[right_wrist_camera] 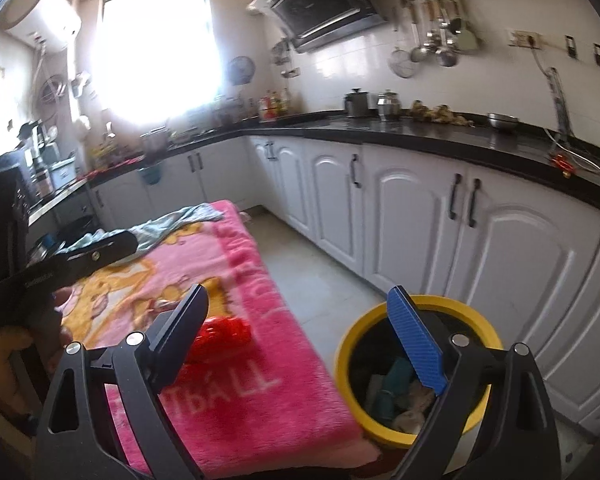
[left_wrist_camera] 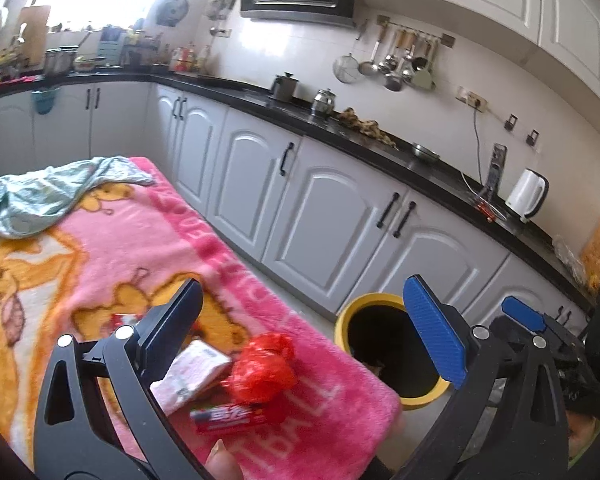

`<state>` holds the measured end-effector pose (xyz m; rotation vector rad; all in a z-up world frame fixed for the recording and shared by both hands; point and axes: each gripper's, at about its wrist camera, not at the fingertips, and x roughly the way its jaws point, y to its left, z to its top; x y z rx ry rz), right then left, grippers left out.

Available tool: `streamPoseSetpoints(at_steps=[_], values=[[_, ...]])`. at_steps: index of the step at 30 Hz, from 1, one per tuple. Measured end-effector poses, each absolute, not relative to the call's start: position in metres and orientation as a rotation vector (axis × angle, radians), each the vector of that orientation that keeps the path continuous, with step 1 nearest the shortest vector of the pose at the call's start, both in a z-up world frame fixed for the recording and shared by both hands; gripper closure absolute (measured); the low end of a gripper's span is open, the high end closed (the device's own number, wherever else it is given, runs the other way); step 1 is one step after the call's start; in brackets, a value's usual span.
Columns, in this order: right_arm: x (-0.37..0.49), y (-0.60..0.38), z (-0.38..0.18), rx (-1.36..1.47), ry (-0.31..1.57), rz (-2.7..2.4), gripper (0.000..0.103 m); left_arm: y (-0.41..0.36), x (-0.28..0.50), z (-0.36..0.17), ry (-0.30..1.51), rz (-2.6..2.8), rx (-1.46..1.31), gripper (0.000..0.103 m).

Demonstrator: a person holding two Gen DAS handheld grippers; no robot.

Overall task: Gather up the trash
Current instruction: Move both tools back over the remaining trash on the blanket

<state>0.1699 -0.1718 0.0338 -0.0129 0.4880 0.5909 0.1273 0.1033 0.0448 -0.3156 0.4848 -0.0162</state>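
Trash, a crumpled red plastic wrapper [left_wrist_camera: 262, 366], white packet [left_wrist_camera: 192, 374] and red candy stick [left_wrist_camera: 230, 418], remains on the pink-blanketed tabletop [left_wrist_camera: 140, 232]; the yellow-rimmed bin [right_wrist_camera: 414, 368] holds some; both tools [left_wrist_camera: 304, 344] [right_wrist_camera: 300, 340] are released and empty.

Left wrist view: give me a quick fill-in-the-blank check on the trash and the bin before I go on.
1. The bin on the floor beside the blanket has a rim coloured ____.
2. The crumpled red wrapper, the white packet and the red candy stick all lie on the ____ blanket.
3. The left gripper is open and holds ____.
4. Seen from the right wrist, the bin already has ____ inside it.

Missing words: yellow; pink; nothing; trash
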Motion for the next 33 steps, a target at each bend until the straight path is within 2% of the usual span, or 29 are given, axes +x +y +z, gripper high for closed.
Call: streamPoseSetpoints(at_steps=[4, 18, 33], values=[[0.161, -0.152, 0.034, -0.039, 0.488, 0.628, 0.011, 0.119, 0.116, 0.046, 0.475, 0.017, -0.326, 0.011], [0.135, -0.097, 0.023, -0.121, 0.517, 0.745, 0.01, 0.17, 0.086, 0.039, 0.468, 0.13, -0.352, 0.011], [0.143, -0.037, -0.024, -0.237, 0.604, 0.792, 0.01, 0.225, 0.099, -0.02, 0.61, 0.221, -0.389, 0.011]])
